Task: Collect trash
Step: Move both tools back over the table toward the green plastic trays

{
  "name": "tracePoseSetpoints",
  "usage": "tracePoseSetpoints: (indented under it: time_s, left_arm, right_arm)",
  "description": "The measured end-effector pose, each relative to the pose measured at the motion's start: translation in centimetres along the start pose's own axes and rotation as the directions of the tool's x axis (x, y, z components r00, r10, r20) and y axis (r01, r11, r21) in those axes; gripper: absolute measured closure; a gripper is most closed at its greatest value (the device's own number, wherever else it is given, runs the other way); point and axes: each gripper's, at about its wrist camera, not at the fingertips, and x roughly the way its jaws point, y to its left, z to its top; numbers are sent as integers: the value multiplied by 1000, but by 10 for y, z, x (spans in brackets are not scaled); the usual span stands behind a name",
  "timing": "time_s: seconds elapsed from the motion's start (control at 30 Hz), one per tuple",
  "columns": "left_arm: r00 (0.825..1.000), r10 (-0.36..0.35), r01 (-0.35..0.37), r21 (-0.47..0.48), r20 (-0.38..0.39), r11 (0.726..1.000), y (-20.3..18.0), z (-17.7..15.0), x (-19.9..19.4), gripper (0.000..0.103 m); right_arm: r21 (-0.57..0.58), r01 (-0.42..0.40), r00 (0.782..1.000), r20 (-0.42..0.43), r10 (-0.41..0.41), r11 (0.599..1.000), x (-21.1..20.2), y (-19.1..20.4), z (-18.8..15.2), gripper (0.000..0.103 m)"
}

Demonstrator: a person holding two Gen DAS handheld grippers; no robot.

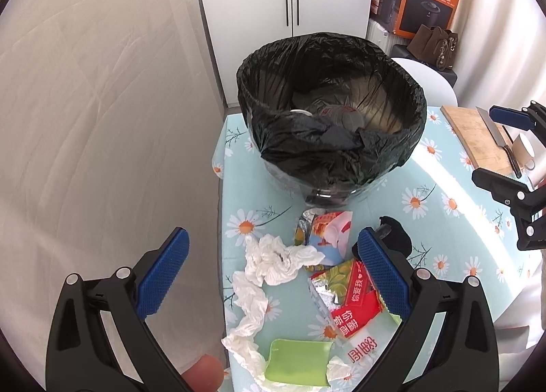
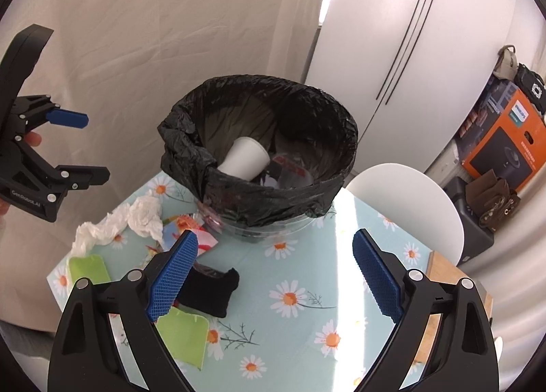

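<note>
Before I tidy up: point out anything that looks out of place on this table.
Litter lies loose on the tablecloth beside the bin: crumpled tissue, torn wrappers, a green packet and a black sock.

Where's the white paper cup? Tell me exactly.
In the right wrist view, the white paper cup lies tilted inside the black-lined trash bin, against its left wall, beside clear plastic trash.

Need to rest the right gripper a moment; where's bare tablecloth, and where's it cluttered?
Free: the cloth between the black item, the lined bin and the cutting board. Crowded: in front of the bin, with crumpled tissue, torn wrappers and a green piece.
</note>
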Motion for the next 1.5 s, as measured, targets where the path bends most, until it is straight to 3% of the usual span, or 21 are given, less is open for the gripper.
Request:
tracePoseSetpoints:
  time_s: [0.37, 0.53, 0.73, 1.07, 1.2, 1.3, 1.43, 1.5]
  left_arm:
    - [992, 62, -75, -122, -109, 990, 12, -68, 2, 6]
    - [983, 58, -87, -166, -174, 982, 11, -99, 11, 6]
    - [968, 44, -93, -195, -246, 976, 6, -130, 29, 6]
    - [936, 24, -121, -258, -351, 959, 2, -169, 67, 6]
    - [928, -8, -111, -298, -372, 948, -1, -179, 83, 6]
    - [927, -75, -63, -348, -368, 935, -1, -184, 94, 6]
    - [912, -80, -81, -367, -403, 927, -1, -191, 109, 6]
    - [916, -56, -95, -350, -398, 932, -4, -191, 110, 6]
  right_arm:
    - [-96, -63, 995, -80, 55, 993, 13, 28, -33, 16]
    - [-110, -88, 990, -121, 74, 990, 25, 38, -50, 16]
    - [-82, -126, 973, -203, 107, 989, 51, 43, -77, 16]
    - [-6, -169, 928, -338, 157, 986, 102, 51, -125, 16]
    - [30, -186, 910, -373, 184, 982, 118, 52, -141, 16]
    - [45, -200, 898, -390, 202, 979, 128, 54, -150, 16]
    - [62, -195, 896, -394, 203, 979, 137, 55, -159, 14]
    - [81, -191, 900, -383, 208, 978, 138, 53, -161, 9]
